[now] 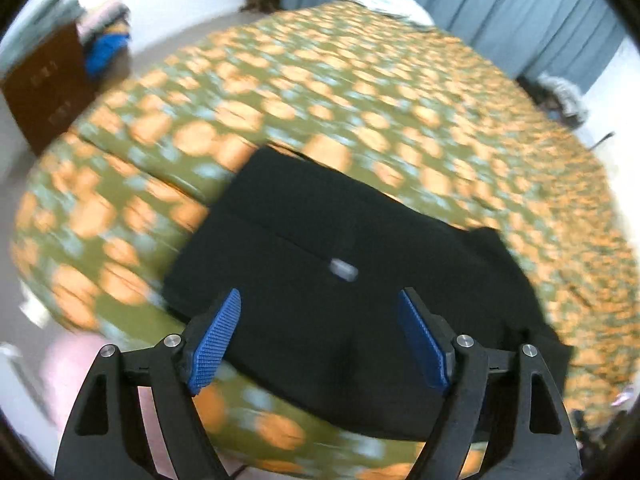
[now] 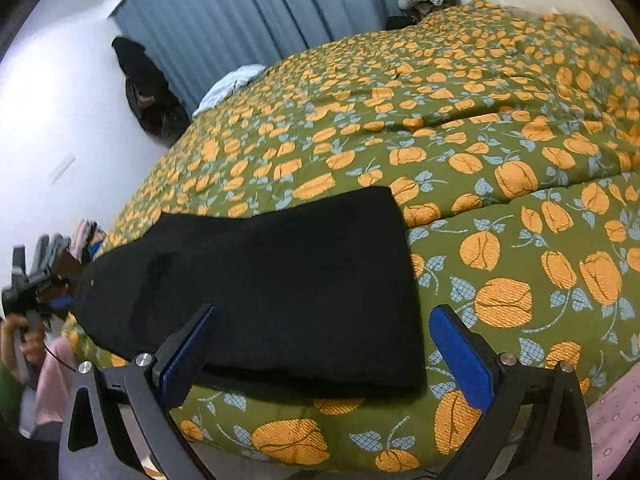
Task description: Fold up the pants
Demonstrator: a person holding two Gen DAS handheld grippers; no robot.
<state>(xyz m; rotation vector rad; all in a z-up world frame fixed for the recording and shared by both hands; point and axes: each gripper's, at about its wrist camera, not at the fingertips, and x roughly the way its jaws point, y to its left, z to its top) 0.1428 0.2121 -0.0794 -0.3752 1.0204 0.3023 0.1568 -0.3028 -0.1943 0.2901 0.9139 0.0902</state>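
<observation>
Black pants (image 1: 320, 264) lie flat on a bed near its front edge, folded lengthwise. A small grey tag (image 1: 343, 269) shows on the waist end in the left wrist view, which is blurred. My left gripper (image 1: 320, 300) is open and empty, hovering above the waist end. In the right wrist view the pants (image 2: 280, 280) stretch from the leg hems to the far left. My right gripper (image 2: 324, 316) is open and empty, just above the hem end near the bed's front edge. The left gripper (image 2: 24, 292) also shows at the far left there.
The bed has a green quilt with orange flowers (image 2: 500, 160). A white pillow (image 1: 384, 2) lies at its far end by blue curtains (image 2: 240, 12). A brown cabinet with piled clothes (image 1: 52, 76) stands beside the bed. A pink sheet edge (image 2: 612, 420) shows at the front.
</observation>
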